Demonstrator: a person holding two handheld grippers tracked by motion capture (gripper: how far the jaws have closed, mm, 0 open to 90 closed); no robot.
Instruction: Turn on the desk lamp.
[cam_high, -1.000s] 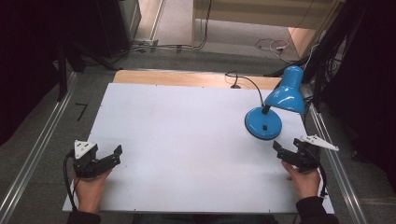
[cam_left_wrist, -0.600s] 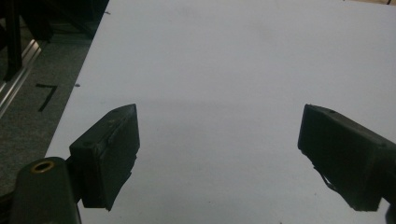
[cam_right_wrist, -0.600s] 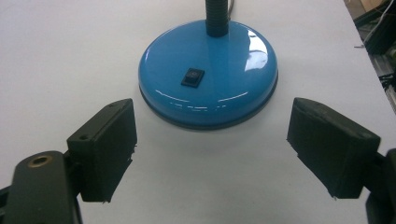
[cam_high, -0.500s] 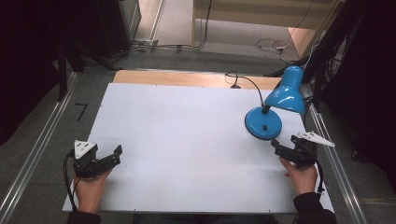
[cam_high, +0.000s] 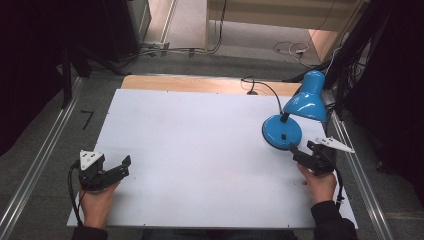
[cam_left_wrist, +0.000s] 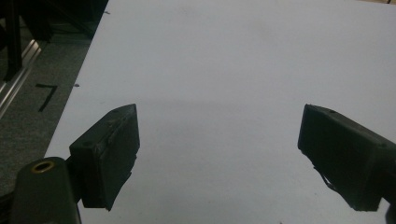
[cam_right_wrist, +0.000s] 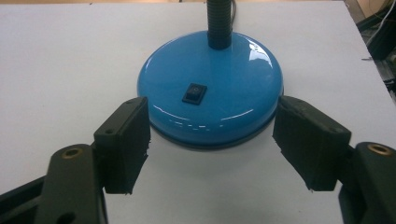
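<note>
A blue desk lamp stands at the right of the white table (cam_high: 200, 145). Its round base (cam_high: 282, 131) carries a black rocker switch (cam_right_wrist: 195, 92), and a black neck (cam_right_wrist: 219, 23) rises to the blue shade (cam_high: 307, 102). My right gripper (cam_high: 301, 147) is just in front of the base and open. In the right gripper view the right gripper (cam_right_wrist: 212, 140) has its jaws spread either side of the near rim of the lamp base (cam_right_wrist: 210, 79), not touching it. My left gripper (cam_high: 117, 167) rests open at the table's near left. Bare table lies between the jaws of the left gripper (cam_left_wrist: 219, 149).
The lamp's black cord (cam_high: 260, 85) runs back over a wooden strip (cam_high: 190, 82) along the far edge. Metal rails (cam_high: 40, 165) flank the table on both sides. Cables lie on the floor behind.
My right gripper has crept forward and slightly left, closer to the lamp base. The left gripper has stayed where it was.
</note>
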